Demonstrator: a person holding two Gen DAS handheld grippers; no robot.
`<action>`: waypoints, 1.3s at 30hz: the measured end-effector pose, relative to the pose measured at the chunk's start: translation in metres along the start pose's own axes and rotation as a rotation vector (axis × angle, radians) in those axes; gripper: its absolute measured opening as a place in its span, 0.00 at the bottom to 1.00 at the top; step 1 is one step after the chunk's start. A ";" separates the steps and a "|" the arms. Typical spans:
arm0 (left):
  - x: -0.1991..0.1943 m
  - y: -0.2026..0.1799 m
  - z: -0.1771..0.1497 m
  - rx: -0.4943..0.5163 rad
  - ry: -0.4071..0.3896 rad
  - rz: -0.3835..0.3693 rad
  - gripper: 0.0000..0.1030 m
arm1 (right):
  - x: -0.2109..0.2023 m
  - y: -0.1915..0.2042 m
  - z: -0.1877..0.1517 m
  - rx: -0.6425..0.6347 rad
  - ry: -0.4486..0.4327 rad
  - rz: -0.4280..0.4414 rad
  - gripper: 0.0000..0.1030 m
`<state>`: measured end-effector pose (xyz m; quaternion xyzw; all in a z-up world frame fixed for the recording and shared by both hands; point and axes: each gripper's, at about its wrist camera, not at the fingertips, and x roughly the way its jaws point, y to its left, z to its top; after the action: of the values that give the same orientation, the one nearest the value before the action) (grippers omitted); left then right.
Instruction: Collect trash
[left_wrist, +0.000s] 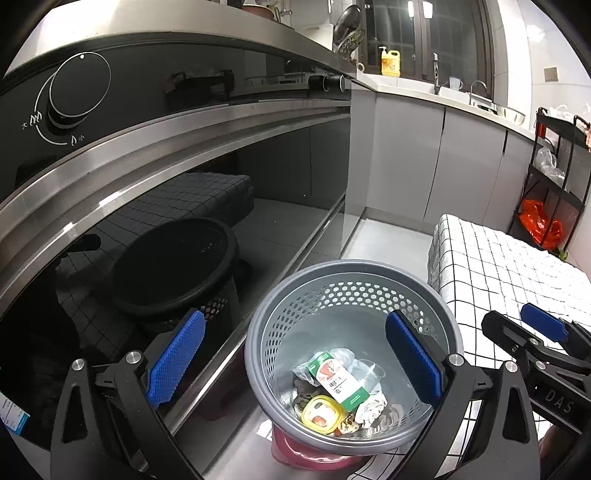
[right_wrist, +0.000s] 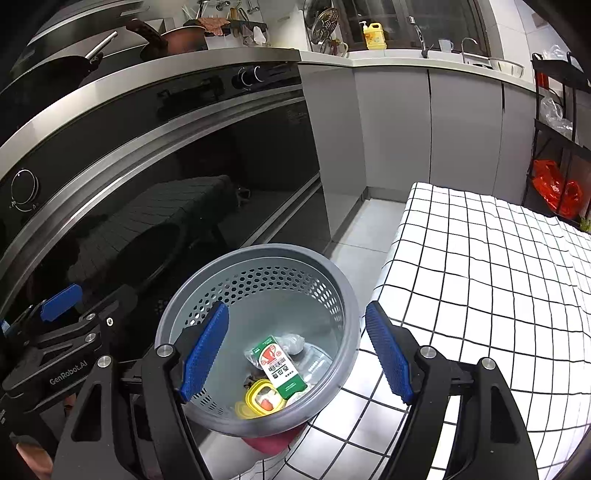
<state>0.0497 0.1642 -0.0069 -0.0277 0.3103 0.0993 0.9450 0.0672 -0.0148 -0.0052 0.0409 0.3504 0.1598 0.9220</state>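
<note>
A grey perforated trash basket (left_wrist: 436, 314) stands on the floor beside the cloth-covered table; it also shows in the right wrist view (right_wrist: 343, 295). Inside lie a green and white carton (left_wrist: 338, 378) (right_wrist: 280, 363), a yellow-rimmed container (left_wrist: 322, 410) (right_wrist: 263, 398) and crumpled clear plastic (left_wrist: 364, 369). My left gripper (left_wrist: 295, 362) is open and empty, hovering above the basket's left side. My right gripper (right_wrist: 297, 354) is open and empty, above the basket's right rim. Each gripper shows at the edge of the other's view.
A black glass oven front (left_wrist: 184, 206) with steel trim and knobs stands left. A table with a white checked cloth (right_wrist: 498, 277) is right of the basket. Grey cabinets (right_wrist: 461, 129), a black rack with an orange bag (right_wrist: 554, 188), and a red object under the basket (right_wrist: 269, 441).
</note>
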 end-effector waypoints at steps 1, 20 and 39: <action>0.000 0.000 0.000 0.000 -0.001 0.000 0.93 | 0.000 0.000 0.000 -0.001 -0.001 -0.002 0.71; -0.001 0.000 0.000 0.006 -0.012 0.033 0.93 | -0.002 0.003 -0.001 -0.017 -0.005 -0.012 0.72; -0.002 0.001 0.001 0.005 -0.015 0.042 0.93 | -0.003 0.004 0.000 -0.022 -0.004 -0.010 0.72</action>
<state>0.0484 0.1647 -0.0054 -0.0183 0.3041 0.1186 0.9451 0.0640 -0.0115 -0.0026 0.0293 0.3471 0.1590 0.9238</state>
